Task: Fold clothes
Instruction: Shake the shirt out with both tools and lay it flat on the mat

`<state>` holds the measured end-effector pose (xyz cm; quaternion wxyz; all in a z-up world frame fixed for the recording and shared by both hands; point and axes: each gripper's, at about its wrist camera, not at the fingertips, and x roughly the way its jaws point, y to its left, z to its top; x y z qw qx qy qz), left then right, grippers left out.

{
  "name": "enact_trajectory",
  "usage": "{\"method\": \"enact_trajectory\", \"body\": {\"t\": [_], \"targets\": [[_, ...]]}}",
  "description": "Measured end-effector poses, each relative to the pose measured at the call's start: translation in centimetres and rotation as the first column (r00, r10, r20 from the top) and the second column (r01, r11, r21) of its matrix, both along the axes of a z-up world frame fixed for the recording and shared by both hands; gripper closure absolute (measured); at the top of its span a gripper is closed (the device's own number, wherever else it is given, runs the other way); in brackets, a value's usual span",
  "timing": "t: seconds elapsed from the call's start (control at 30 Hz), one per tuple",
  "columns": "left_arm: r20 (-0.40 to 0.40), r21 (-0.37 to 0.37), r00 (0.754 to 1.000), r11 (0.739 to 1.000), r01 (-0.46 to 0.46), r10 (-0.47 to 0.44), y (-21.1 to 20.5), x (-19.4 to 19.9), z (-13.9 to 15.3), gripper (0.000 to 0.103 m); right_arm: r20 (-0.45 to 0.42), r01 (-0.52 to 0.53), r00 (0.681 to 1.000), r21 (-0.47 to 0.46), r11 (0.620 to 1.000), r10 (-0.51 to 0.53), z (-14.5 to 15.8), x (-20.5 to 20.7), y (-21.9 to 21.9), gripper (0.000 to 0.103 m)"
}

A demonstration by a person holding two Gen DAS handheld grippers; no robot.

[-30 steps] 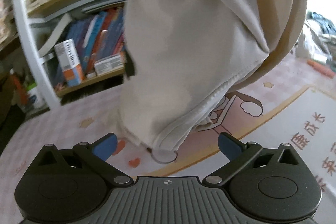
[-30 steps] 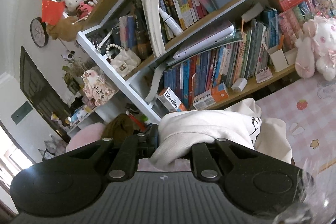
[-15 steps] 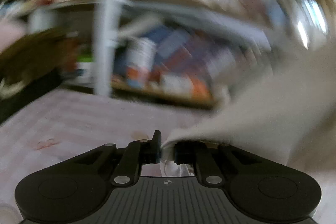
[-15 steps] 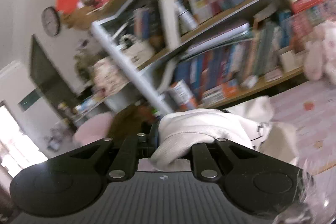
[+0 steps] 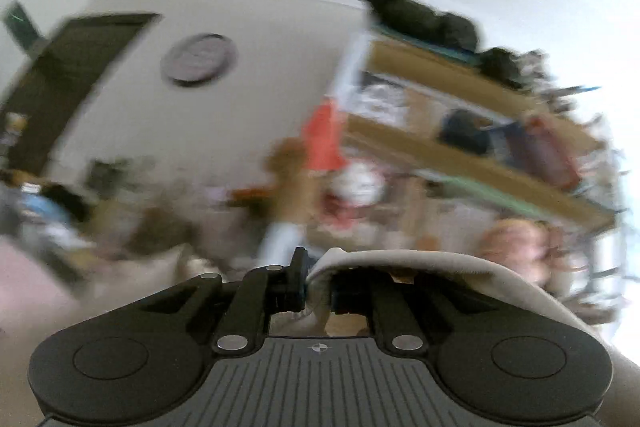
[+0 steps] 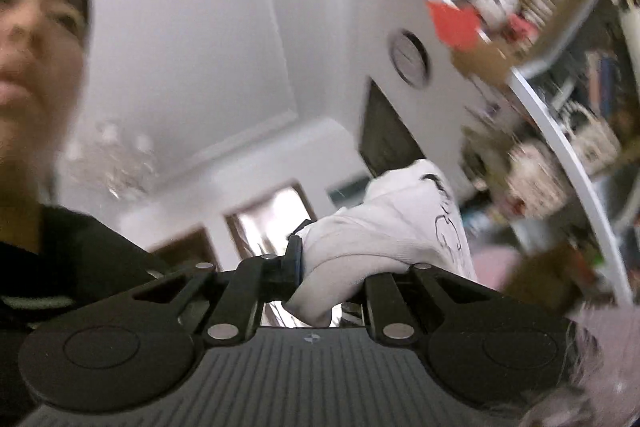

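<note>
- Left wrist view: the left gripper (image 5: pixel 318 293) had its fingers closed almost fully on an edge of the cream garment (image 5: pixel 420 263). Within the last second those jaws had been closing, and the cloth sat pinched between them. From the pinch, the fabric ran off to the right of the fingers and down past the gripper body, so the garment's length lay to the right, toward the other hand.
- Left wrist view: the fingers pointed upward at a blurred room. Ahead of them, well apart, stood a round wall clock (image 5: pixel 199 59), a dark doorway (image 5: pixel 68 75) to the left and a wooden bookshelf (image 5: pixel 460 147) to the right. Nothing lay between the fingers and these; no bench or floor showed.
- Right wrist view: the right gripper (image 6: pixel 332 285) was likewise nearly closed, clamped on a thicker bunch of the white, line-printed part of the garment (image 6: pixel 404 227), which bulged up ahead of the fingers and trailed down on their right.
- Right wrist view: a person in a dark top (image 6: pixel 60 259) was close on the left of the fingers; the clock (image 6: pixel 410 59) and shelf (image 6: pixel 560 75) were far ahead and right.
- My judgement: with both ends gripped and raised, the coming move turns on drawing the two grips apart so the cloth hangs open. Neither hand looks nearer, and nothing visibly blocks that.
</note>
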<state>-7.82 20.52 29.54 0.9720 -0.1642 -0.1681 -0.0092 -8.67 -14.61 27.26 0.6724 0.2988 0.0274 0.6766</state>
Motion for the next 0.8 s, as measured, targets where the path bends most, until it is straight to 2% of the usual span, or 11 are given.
{"method": "enact_trajectory", "body": {"t": [0.07, 0.13, 0.2, 0.27, 0.33, 0.4, 0.47, 0.53, 0.7, 0.77, 0.8], "targets": [[-0.061, 0.005, 0.996, 0.998, 0.067, -0.067, -1.1, 1.9, 0.4, 0.093, -0.091, 0.033, 0.995, 0.018, 0.999, -0.031, -1.4, 1.3, -1.6, 0.092], [-0.209, 0.027, 0.975, 0.996, 0.084, -0.076, -3.2, 5.3, -1.6, 0.093, -0.206, 0.076, 0.976, 0.014, 0.997, -0.072, -3.1, 2.9, -3.2, 0.092], [-0.39, 0.041, 0.918, 0.994, 0.1, -0.076, -5.5, 9.2, -5.5, 0.093, -0.34, 0.153, 0.927, -0.046, 0.987, -0.16, -6.2, 4.5, -4.8, 0.092], [-0.574, 0.079, 0.818, 0.99, 0.113, -0.048, -8.2, 13.2, -11.1, 0.093, -0.458, 0.242, 0.84, -0.163, 0.957, -0.29, -10.0, 5.9, -6.7, 0.092], [-0.733, 0.105, 0.68, 0.983, 0.148, -0.024, -10.6, 16.9, -17.4, 0.093, -0.553, 0.308, 0.715, -0.299, 0.903, -0.427, -14.5, 7.4, -8.7, 0.092], [-0.834, 0.096, 0.552, 0.975, 0.198, -0.03, -12.8, 19.4, -22.8, 0.093, -0.624, 0.335, 0.575, -0.411, 0.848, -0.529, -18.9, 8.7, -10.8, 0.092], [-0.886, 0.115, 0.463, 0.962, 0.246, -0.013, -15.3, 21.4, -26.1, 0.093, -0.654, 0.338, 0.465, -0.491, 0.803, -0.596, -22.4, 9.6, -12.4, 0.092], [-0.905, 0.133, 0.425, 0.95, 0.282, 0.001, -17.8, 23.0, -28.3, 0.093, -0.656, 0.323, 0.376, -0.569, 0.756, -0.655, -25.2, 10.6, -13.8, 0.093], [-0.911, 0.163, 0.412, 0.937, 0.308, 0.023, -21.4, 26.9, -27.3, 0.086, -0.649, 0.341, 0.295, -0.615, 0.711, -0.702, -27.5, 14.1, -16.1, 0.093], [-0.918, 0.163, 0.396, 0.934, 0.318, 0.026, -22.4, 28.4, -26.7, 0.075, -0.633, 0.367, 0.286, -0.622, 0.692, -0.72, -27.1, 15.9, -17.2, 0.093], [-0.923, 0.152, 0.384, 0.935, 0.319, 0.019, -22.4, 28.8, -26.6, 0.056, -0.617, 0.375, 0.283, -0.633, 0.677, -0.734, -27.0, 16.9, -17.8, 0.093]]}}
